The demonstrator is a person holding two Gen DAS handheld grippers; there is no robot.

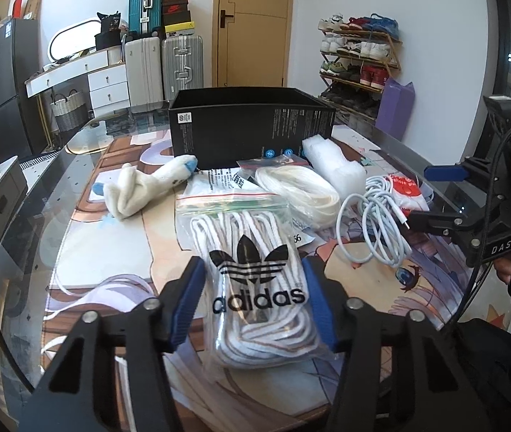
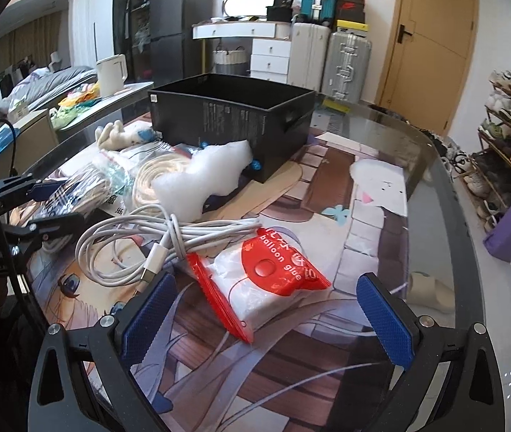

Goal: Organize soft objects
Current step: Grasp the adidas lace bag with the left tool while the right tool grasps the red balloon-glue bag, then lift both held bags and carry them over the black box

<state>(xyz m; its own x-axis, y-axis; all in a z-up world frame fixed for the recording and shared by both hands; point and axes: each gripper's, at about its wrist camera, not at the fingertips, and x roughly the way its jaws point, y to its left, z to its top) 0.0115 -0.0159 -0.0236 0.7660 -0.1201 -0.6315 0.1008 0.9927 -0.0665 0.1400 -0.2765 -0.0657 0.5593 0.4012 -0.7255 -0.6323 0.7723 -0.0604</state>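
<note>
the left gripper (image 1: 252, 295) straddles the near adidas lace bag (image 1: 255, 280), pads touching its sides, seemingly pinching it mid-bag; light, squashy, slippery plastic. right gripper (image 2: 266, 315) gapes empty.

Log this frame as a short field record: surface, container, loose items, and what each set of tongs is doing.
surface: glass table with an anime-print mat
container: open black box, at the far side of the mat
left tongs: closed around the adidas shoelace bag
right tongs: open, hovering at the balloon glue packet, not gripping
other loose items: white charging cable, foam wrap, white plush toy, cream lace bundle
</note>
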